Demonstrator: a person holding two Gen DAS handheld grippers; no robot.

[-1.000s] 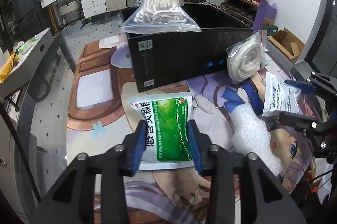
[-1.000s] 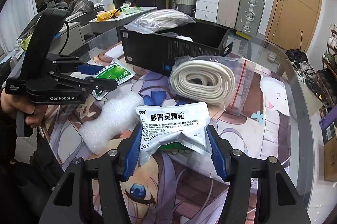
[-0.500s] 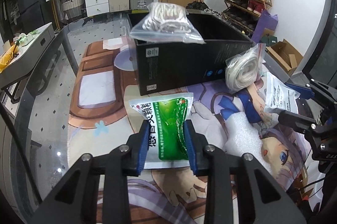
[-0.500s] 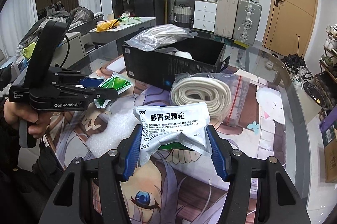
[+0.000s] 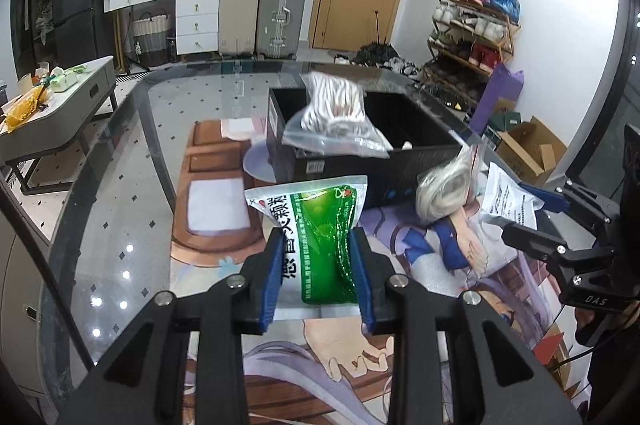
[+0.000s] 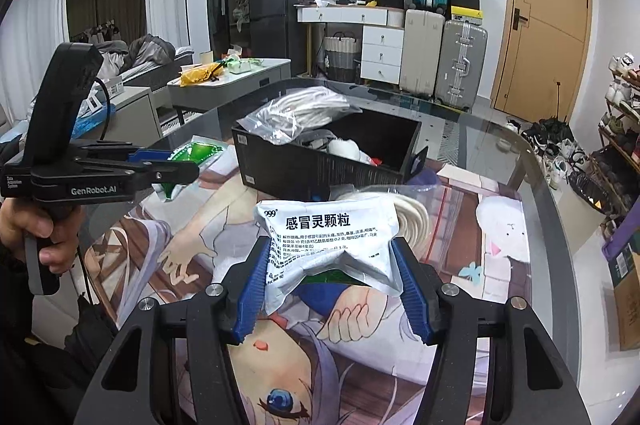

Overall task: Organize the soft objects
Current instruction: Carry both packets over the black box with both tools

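Observation:
My left gripper is shut on a green and white medicine pouch and holds it off the table, short of the black box. My right gripper is shut on a silver medicine pouch, also lifted. A zip bag of white cord rests on the near rim of the box. A bagged roll of white strap lies beside the box, and shows behind the silver pouch in the right wrist view.
The glass table carries a printed anime mat. White foam lies on the mat between the grippers. Inside the box are more soft items. A low side table stands to the left.
Both grippers have risen, lifting their pouches off the mat. The left jaws closed tighter on the green pouch. Both views now look down over the box from higher up.

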